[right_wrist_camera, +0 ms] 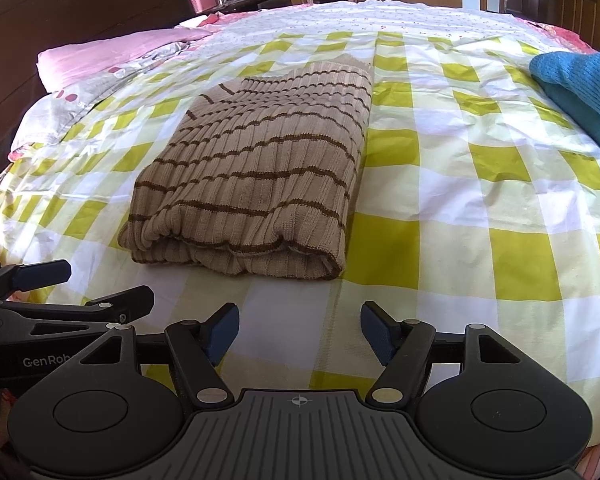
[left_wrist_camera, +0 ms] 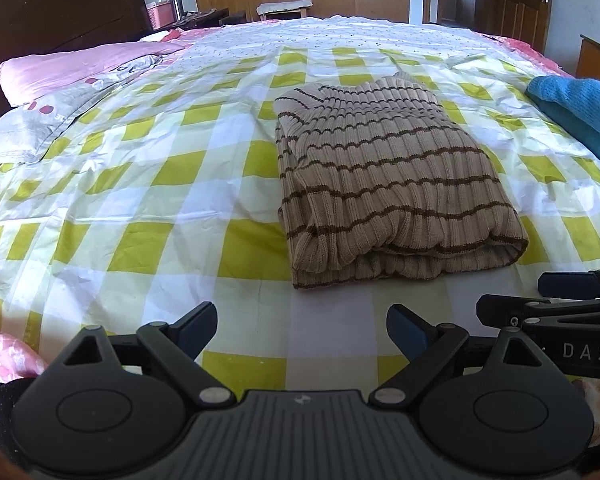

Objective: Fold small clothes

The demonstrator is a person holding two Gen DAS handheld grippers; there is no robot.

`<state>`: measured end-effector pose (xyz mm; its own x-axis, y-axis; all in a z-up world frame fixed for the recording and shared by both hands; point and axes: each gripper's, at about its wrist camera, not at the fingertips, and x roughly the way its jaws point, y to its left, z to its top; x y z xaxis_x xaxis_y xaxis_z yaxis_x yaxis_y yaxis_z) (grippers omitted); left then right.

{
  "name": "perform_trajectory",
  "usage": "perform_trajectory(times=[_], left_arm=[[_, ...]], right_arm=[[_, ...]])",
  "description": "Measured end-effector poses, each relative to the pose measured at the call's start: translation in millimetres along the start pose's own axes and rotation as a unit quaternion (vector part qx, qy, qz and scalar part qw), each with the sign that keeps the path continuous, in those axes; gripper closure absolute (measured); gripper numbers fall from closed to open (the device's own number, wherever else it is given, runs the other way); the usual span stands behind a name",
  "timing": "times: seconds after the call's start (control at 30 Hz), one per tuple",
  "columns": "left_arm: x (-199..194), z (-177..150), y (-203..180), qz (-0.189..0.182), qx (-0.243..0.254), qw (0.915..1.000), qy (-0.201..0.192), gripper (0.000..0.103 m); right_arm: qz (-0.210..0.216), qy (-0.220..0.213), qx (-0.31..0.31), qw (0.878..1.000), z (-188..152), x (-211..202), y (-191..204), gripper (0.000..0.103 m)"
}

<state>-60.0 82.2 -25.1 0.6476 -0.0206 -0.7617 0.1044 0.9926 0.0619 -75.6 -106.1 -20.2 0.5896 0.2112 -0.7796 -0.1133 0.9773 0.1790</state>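
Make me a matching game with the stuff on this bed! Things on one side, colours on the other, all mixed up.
Things:
1. folded sweater
2. knit cloth at the right edge
3. pillow
4. bed cover

Colours:
A. pink
B. yellow and white checks
C. tan with brown stripes
D. blue

Pairs: 1-C, 2-D, 3-A, 4-B

We see bright daylight across the yellow-and-white checked cotton bedsheet [left_wrist_camera: 140, 184], soft shadows beneath the folded beige brown-striped ribbed sweater [right_wrist_camera: 256, 160], sharp focus, and strongly curved fisheye edges.
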Motion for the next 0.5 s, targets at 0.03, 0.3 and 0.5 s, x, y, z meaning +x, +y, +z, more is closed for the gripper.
perform_trajectory(times=[0.03,0.3,0.5], left_arm=[[0.1,0.1,-0.2,0.0,0.001,1.0,0.0,0.006],[1.0,0.6,0.1,-0.001,0.003,1.0,0.002,0.006],[1.1,2.0,-0.4,0.001,0.008,1.0,0.001,0.007]], right_arm=[[0.0,0.0,0.0,1.0,-0.1,-0.1,0.0,0.035],[0.0,0.0,-0.002,1.0,0.4,0.4,0.5,0.035],[0.0,0.0,-0.001,1.0,0.5,0.3,0.1,0.035]])
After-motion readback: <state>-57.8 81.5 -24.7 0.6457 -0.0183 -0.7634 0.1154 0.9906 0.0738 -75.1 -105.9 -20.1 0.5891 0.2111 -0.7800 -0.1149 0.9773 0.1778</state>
